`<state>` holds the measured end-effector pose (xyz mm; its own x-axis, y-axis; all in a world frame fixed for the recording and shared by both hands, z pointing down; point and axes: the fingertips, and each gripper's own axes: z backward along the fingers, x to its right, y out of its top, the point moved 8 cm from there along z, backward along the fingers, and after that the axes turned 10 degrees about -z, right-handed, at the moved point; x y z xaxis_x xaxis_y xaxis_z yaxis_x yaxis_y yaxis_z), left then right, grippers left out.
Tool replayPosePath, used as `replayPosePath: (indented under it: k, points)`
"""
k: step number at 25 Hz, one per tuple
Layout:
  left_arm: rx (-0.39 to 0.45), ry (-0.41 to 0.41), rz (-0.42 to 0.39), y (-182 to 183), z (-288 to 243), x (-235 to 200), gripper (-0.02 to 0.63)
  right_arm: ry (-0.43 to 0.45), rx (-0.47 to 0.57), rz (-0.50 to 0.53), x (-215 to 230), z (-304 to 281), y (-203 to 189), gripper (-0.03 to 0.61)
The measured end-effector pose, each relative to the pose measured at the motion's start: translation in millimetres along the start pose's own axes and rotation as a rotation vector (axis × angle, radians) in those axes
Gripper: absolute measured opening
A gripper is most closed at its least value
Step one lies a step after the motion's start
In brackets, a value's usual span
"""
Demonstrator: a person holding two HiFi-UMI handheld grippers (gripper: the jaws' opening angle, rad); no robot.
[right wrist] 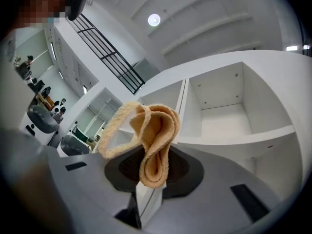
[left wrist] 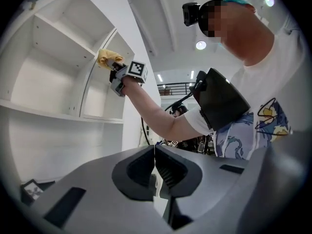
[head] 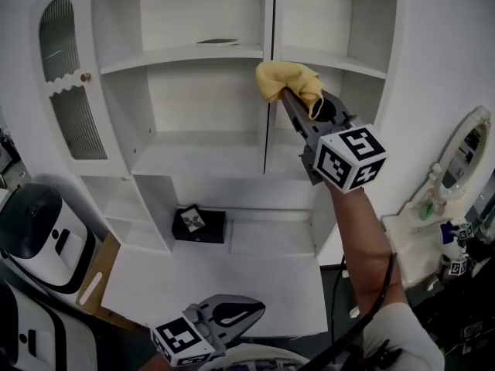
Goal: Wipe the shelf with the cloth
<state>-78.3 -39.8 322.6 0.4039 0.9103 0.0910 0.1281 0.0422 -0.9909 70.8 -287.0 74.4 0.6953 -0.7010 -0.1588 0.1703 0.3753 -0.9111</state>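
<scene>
**Cloth raised to the upper shelf, wipe about to start**

The tall white wooden shelf unit (head: 124, 22) fills the space ahead of both tools, its open compartments bare and pale. Its upper shelf board (head: 186, 55) runs level with the tip of the right hand-held gripper (head: 288, 97) and off to that gripper's left. The vertical divider (head: 268, 22) stands directly behind the tip.

The right hand-held gripper is lifted high on an outstretched arm, and its jaws are clamped on the folded yellow woven cloth (head: 288, 79). In the right gripper view the cloth (right wrist: 155, 139) bulges up out of the jaws in a doubled loop, with a corded edge trailing to one side. It sits at the front edge of the divider, at shelf-board height. None of the views shows whether it actually presses on the wood.

The left hand-held gripper (head: 255, 309) hangs low, well below the right one. Its jaws are together with nothing between them.

A small black box (head: 199, 224) with a square marker rests on a lower ledge, far beneath the cloth.

The step in hand looks like the approach, with the cloth brought to the board. The next move probably calls for pushing the cloth flat onto the board and sweeping it sideways along the surface, keeping the clamp firm so the loop does not slip free.
</scene>
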Motion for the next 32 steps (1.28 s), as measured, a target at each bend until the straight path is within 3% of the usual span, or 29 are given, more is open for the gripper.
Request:
replayPosePath:
  k: [5, 10, 21, 32]
  points:
    - [-0.010, 0.049, 0.013, -1, -1, -4, 0.015, 0.057, 0.014, -0.075, 11, -37, 2, 0.087]
    - [-0.008, 0.059, 0.027, -1, -6, -1, 0.014, 0.071, 0.028, -0.108, 17, -35, 6, 0.087]
    - [-0.015, 0.005, 0.018, 1, -31, 3, 0.015, -0.031, 0.039, -0.138, 67, 9, 14, 0.086]
    - [-0.016, -0.072, 0.007, 3, -54, 9, 0.015, -0.155, 0.036, -0.102, 114, 65, 26, 0.086]
